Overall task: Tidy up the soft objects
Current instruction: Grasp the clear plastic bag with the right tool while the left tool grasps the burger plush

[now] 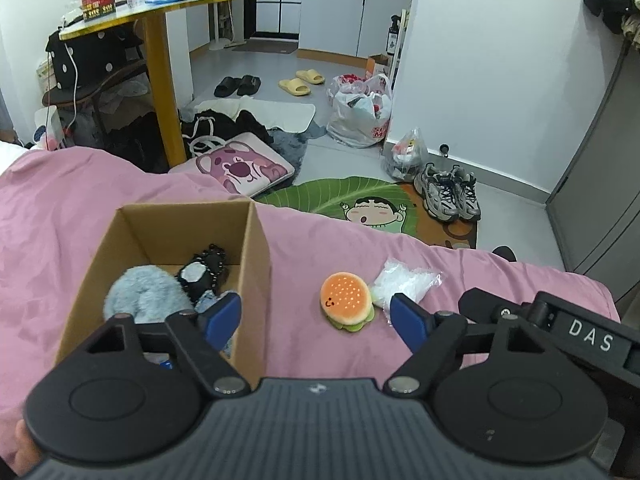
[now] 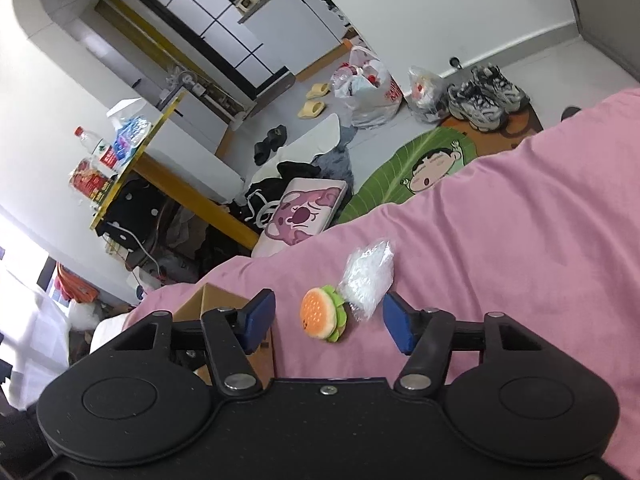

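Left wrist view: the left tongs (image 1: pixel 316 318) hang released above the pink bed (image 1: pixel 120 184), one blue pad over the cardboard box (image 1: pixel 256 264). One burger plush (image 1: pixel 347 302) lies right of the box, touching one clear plastic bag (image 1: pixel 402 282). Inside the box: one grey fluffy toy (image 1: pixel 144 290), one black-and-white toy (image 1: pixel 202 272).

Right wrist view: the right tongs (image 2: pixel 329 322), released and empty, frame the burger plush (image 2: pixel 323 314). The bag (image 2: pixel 368 276) could be pinched along with it.
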Demonstrator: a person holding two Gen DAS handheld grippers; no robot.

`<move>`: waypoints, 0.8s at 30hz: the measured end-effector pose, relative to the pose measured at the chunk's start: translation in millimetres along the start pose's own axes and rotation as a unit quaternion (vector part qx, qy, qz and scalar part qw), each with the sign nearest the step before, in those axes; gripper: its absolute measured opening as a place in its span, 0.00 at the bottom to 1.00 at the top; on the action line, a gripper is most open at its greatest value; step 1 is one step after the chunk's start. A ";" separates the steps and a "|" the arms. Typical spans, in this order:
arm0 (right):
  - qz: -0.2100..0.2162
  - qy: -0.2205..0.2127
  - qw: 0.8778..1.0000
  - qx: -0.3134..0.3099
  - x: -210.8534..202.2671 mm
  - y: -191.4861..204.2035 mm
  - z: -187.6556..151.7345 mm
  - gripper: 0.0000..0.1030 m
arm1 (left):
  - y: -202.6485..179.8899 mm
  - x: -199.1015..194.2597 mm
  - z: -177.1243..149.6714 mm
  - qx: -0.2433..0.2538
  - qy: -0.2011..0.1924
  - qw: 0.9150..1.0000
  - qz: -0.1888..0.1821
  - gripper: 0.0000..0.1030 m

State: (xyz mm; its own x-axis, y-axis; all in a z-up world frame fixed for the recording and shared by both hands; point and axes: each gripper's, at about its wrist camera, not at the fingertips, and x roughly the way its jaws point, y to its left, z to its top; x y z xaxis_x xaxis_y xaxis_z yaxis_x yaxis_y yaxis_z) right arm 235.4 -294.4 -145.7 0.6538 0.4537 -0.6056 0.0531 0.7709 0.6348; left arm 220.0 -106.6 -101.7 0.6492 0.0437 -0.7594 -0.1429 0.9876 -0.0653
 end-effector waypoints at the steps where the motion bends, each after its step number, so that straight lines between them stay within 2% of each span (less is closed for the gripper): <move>1: -0.002 0.001 1.000 0.000 2.6 -0.8 1.9 0.54 | -1.9 4.7 0.8 -0.002 0.003 1.000 0.000 0.76; 9: -0.022 0.020 0.999 0.013 34.4 -12.2 14.1 0.53 | -12.7 42.5 2.0 -0.014 0.029 0.999 0.006 0.63; 11: -0.015 0.028 0.999 0.026 41.6 -16.2 15.7 0.51 | -13.1 51.5 1.3 -0.020 0.038 0.999 0.008 0.59; 13: -0.011 0.037 0.999 0.037 49.0 -19.7 17.5 0.47 | -13.1 59.5 0.4 -0.026 0.044 0.999 0.012 0.58; 24: -0.021 0.074 0.996 0.041 80.6 -24.4 14.3 0.47 | -17.0 93.8 -3.4 -0.044 0.065 0.997 0.014 0.58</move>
State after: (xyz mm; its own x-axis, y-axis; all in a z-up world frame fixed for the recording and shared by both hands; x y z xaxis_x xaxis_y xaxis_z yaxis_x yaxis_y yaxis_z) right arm 297.6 -283.0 -203.2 0.5318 0.4875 -0.6924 0.1431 0.7542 0.6409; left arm 280.8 -119.9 -174.0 0.5421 0.0464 -0.8390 -0.2281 0.9691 -0.0937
